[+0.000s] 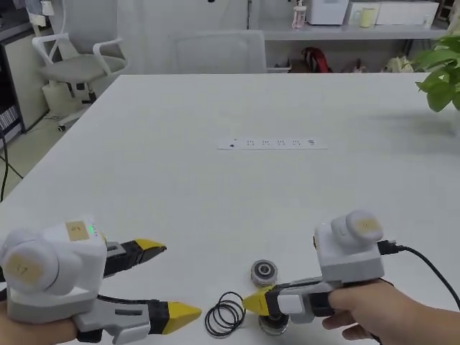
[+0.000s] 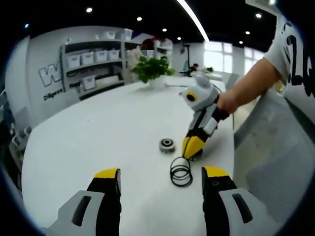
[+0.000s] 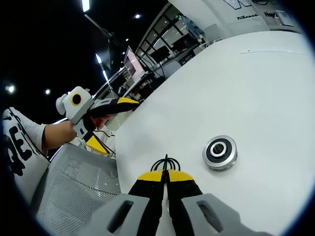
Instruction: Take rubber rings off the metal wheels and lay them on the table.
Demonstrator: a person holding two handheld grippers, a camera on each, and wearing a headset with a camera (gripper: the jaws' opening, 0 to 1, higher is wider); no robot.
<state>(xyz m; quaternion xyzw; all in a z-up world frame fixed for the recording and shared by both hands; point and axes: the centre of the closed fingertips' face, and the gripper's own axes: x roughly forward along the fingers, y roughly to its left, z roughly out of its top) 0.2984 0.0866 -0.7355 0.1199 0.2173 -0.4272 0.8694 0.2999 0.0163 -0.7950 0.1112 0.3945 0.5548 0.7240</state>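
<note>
Near table (image 1: 215, 108) front edge, right gripper (image 1: 253, 300) lies low, jaws pressed together, tips at rings (image 1: 225, 315). Black strands show at those tips in right gripper view; pinched or merely touching, cannot tell. Wheel (image 1: 273, 325) sits directly under that gripper; second wheel (image 1: 264, 272) just beyond, apart. Left gripper (image 1: 169, 280) hovers beside rings, jaws wide apart, holding nothing. Rings lie flat on table between both grippers.

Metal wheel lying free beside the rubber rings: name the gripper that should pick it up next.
Left, probably. The left gripper is open and empty, its jaws facing the metal wheel across bare table. The right gripper is nearer but shut, down at the rubber rings.
</note>
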